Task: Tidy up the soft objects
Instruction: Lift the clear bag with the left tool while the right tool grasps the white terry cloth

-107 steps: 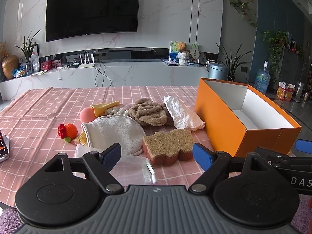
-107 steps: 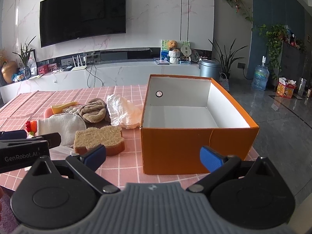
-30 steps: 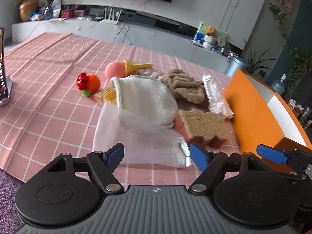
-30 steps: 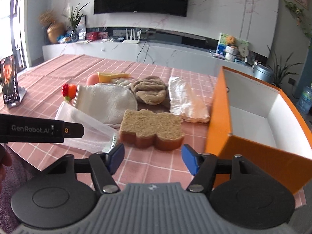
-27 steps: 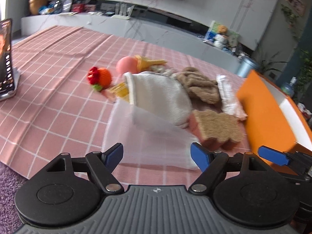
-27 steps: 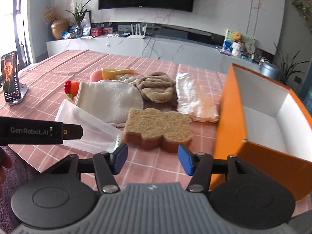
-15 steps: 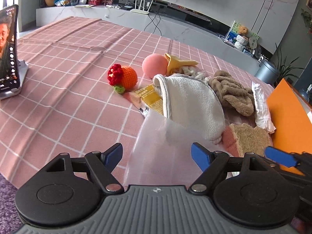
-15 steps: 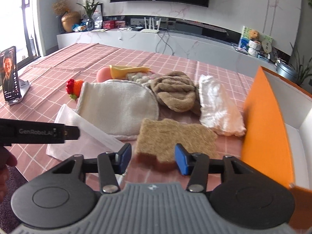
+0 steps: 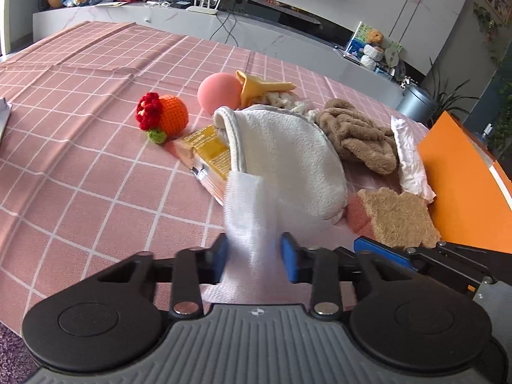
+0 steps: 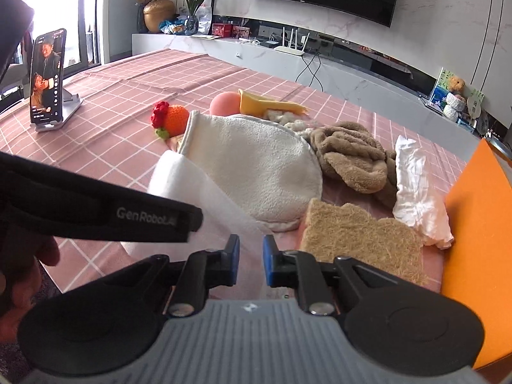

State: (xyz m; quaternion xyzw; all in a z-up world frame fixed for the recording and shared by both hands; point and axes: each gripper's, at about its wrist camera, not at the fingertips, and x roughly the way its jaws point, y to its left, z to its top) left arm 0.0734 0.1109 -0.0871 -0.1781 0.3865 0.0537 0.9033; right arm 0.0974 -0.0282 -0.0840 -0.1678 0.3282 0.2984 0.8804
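Pink-checked worktop carried soft pile beside orange box (image 10: 480, 224). Left gripper (image 9: 254, 256) jaws clamped mesh bag (image 9: 249, 211), bag just before white mitt (image 9: 288, 156). Right gripper (image 10: 249, 260) jaws nearly closed at bag's other edge; grip unclear. Advice: pinch both edges firmly, spread mouth wide.

The left gripper (image 9: 254, 257) is pinching a white mesh bag (image 9: 248, 214) between its blue jaws, and the bag is rising in a blurred fold toward the pile. Just beyond it a cream mitt (image 9: 288, 156) is lying over a yellow packet (image 9: 208, 153). A crocheted orange (image 9: 164, 116) is sitting left of the packet, with a pink ball (image 9: 217, 94) and a yellow scoop (image 9: 259, 86) behind. A brown towel (image 9: 358, 137) and white cloth (image 9: 409, 160) are lying further right, a loofah sponge (image 9: 396, 217) nearer. An orange box (image 9: 464, 188) is standing at the right edge of the pink checked counter (image 9: 80, 134). The right gripper (image 9: 425, 259) is poking in low at the right; how its jaws are standing can't be made out.
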